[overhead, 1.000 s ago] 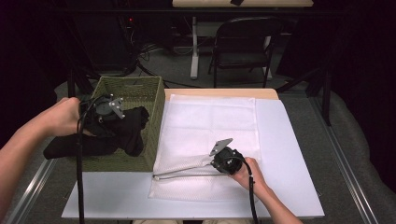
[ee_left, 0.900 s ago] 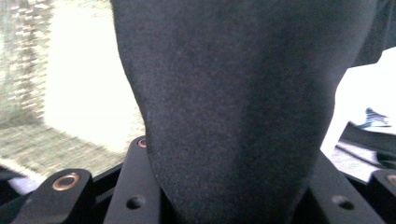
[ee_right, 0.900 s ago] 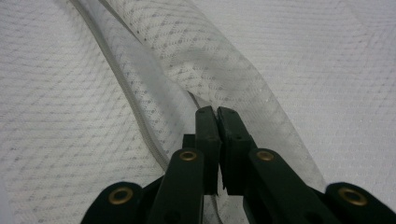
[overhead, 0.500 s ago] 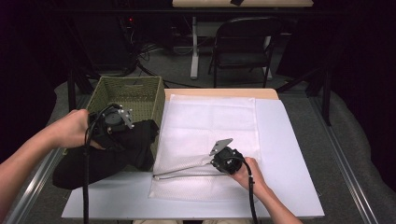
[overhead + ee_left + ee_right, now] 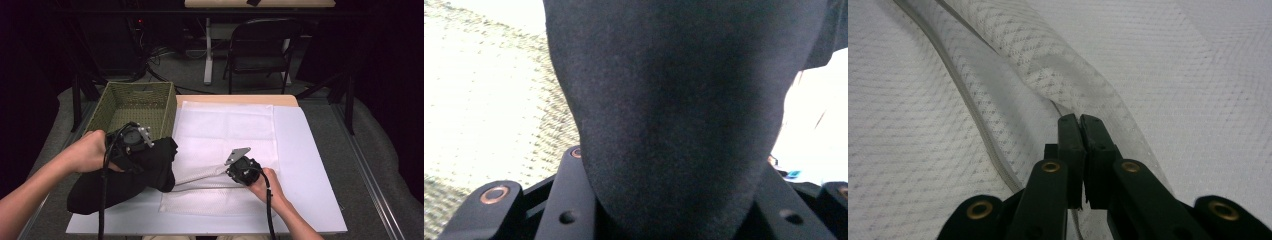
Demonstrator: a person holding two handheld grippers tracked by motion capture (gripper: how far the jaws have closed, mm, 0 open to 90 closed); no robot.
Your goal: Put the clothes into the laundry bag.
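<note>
Black, soft cloth (image 5: 125,182) droops limp from your left gripper (image 5: 131,145), fingers clamped on a bunched fold beside the basket (image 5: 135,102), while your right gripper (image 5: 239,167) pinches the white mesh bag's (image 5: 225,135) opening edge.

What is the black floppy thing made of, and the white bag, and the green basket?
The black garment looks like soft matte knit fabric: it droops and folds, with a fine fuzzy surface. The white bag seems to be thin mesh fabric, from its tiny diamond weave and zipper edge. The green basket looks woven, perhaps wicker or plastic strands.
</note>
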